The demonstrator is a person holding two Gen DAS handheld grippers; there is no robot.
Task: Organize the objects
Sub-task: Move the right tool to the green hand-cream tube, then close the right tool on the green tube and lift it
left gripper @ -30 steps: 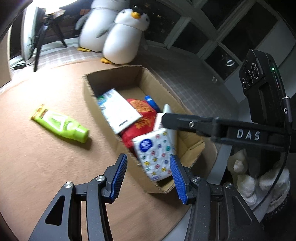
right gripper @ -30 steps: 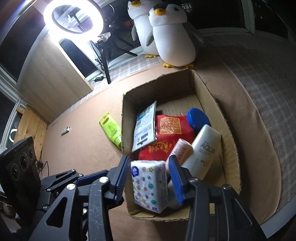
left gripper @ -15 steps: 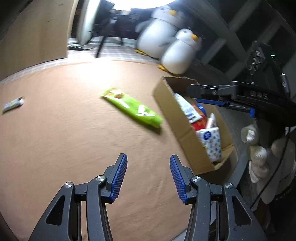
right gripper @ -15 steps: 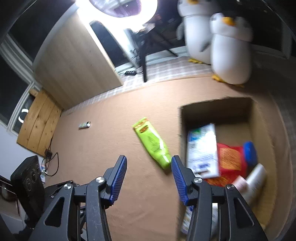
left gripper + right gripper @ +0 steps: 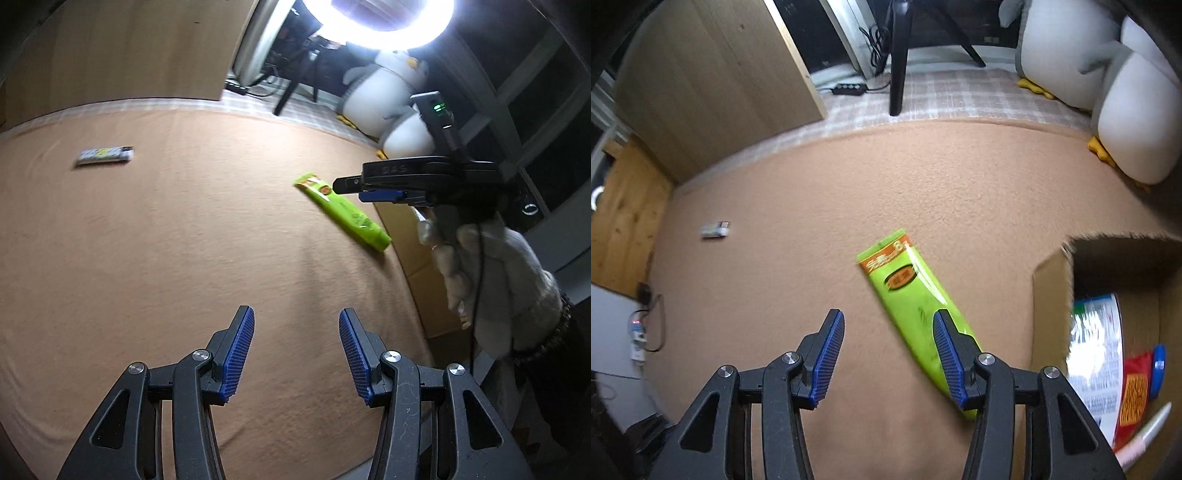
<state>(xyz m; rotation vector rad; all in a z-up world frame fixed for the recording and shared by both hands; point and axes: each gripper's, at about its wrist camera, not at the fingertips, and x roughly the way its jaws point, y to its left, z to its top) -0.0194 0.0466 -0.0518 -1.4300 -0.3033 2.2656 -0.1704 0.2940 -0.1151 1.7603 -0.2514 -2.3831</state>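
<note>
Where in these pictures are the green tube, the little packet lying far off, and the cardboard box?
green tube (image 5: pixel 916 306): right wrist view, middle of its body
little packet (image 5: pixel 105 155): left wrist view, its middle
cardboard box (image 5: pixel 1052 291): right wrist view, near side wall

Green tube: flat on the carpet, crimped end at 11 o'clock, cap end at 5 o'clock.
Small wrapped bar: far off at 10 o'clock.
Cardboard box: open, at 3 o'clock, filled with packets.

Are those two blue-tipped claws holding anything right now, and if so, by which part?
No, nothing is held. The left gripper and the right gripper are both open; the green tube lies loose on the tan carpet.
</note>
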